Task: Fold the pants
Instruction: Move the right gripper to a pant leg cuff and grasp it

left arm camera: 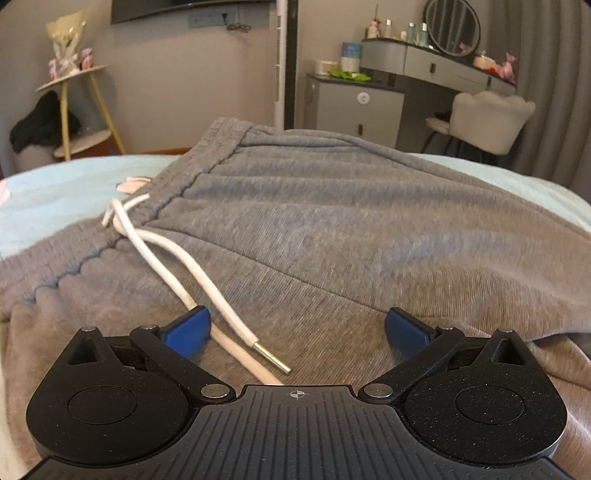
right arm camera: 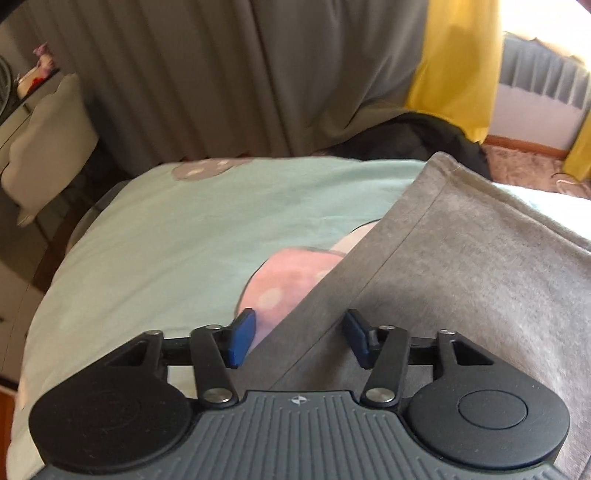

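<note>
Pants (right arm camera: 461, 266) edge lies between right hand-held gripper (right arm camera: 299, 338) pads (untouched).

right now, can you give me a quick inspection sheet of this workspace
surface: bed with a mint sheet carrying pink and grey prints
job's things: grey pants spread on the bed, waistband away from the left tool, white drawstring loose across them; a hem edge runs diagonally under the right tool
clutter: black garment at the far bed edge
grippers: left tool open above the fabric; right tool partly closed astride the hem edge, pads not pressing it
cables: nothing seen on the bed
surroundings: vanity with mirror, white chair, side table, grey curtain
</note>
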`<state>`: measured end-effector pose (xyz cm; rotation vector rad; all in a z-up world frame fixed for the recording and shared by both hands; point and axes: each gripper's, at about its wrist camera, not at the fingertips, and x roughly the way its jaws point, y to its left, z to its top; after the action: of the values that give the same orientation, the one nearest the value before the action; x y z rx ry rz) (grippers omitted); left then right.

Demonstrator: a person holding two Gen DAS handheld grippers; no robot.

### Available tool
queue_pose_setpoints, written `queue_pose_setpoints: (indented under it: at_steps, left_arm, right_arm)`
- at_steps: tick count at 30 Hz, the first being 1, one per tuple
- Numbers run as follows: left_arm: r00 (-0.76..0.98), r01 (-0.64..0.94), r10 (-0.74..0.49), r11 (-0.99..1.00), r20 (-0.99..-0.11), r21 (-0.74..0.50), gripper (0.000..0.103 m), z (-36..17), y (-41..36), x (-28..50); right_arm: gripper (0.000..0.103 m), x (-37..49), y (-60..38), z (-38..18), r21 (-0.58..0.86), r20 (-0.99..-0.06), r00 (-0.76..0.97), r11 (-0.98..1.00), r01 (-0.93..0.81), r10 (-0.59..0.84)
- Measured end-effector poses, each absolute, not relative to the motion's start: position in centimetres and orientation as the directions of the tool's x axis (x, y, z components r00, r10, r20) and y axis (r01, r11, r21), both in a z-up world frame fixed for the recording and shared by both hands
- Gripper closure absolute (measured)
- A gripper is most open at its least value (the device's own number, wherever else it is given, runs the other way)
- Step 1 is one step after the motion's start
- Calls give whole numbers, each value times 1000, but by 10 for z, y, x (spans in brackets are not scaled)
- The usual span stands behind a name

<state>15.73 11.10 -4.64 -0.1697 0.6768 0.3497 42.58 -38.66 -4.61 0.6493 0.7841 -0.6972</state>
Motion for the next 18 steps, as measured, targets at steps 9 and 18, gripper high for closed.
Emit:
queue_pose_setpoints:
  at_steps: [9, 18]
  left_arm:
    - [750, -378, 261, 923, -607, -70, 0, -50, 111, 152]
    - [756, -402, 262, 909, -600, -109, 0, -46, 110, 144]
  right_arm:
    - [99, 357, -388, -24, 307, -705, 635, 672, 674, -314]
    - [103, 120, -371, -32, 432, -614, 751, 693, 578, -244]
